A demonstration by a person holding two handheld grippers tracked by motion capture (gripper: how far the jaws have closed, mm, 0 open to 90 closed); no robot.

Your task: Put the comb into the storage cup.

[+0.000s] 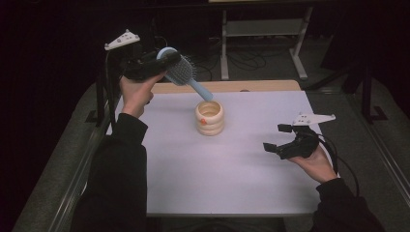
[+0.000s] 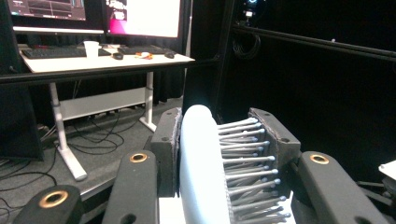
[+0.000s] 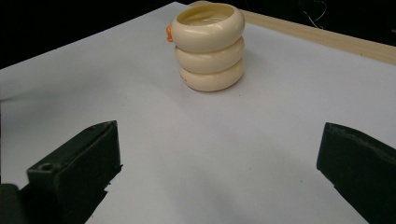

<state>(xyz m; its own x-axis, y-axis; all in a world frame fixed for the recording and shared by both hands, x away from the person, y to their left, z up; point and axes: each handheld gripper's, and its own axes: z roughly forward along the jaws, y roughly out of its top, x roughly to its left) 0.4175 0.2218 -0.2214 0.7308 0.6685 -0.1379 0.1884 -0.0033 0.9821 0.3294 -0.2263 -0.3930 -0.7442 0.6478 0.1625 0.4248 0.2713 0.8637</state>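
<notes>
Left gripper [image 1: 162, 60]: we see it held up over the far left corner of the table [image 1: 232, 188], clamped on the head of one light blue hairbrush [image 1: 180, 72]. In the left gripper view the jaws pinch the brush head [image 2: 205, 172] from both sides, one pad flat on the smooth back, the other pressed against the bristle tips. Jaws are about as wide apart as the head is thick, no gap visible.

Brush axis: we read it as a diagonal in the high view, head up at the gripper, handle slanting down and to the right. Handle end points into the open mouth of the cream cup [image 1: 210, 117], with the tip at or just inside the rim; we cannot tell if it touches.

Counts: one hairbrush, one cup, two grippers. We see the cup as three stacked rings in shape, standing upright near the middle of the table toward the far edge, with a small orange spot [image 3: 169, 33] on its side.

Right gripper [image 1: 278, 138]: low over the right side of the table, jaws spread wide, nothing between them, touching nothing we can see. In the right gripper view the cup [image 3: 210, 46] stands ahead of it, well apart, with bare white table between.
</notes>
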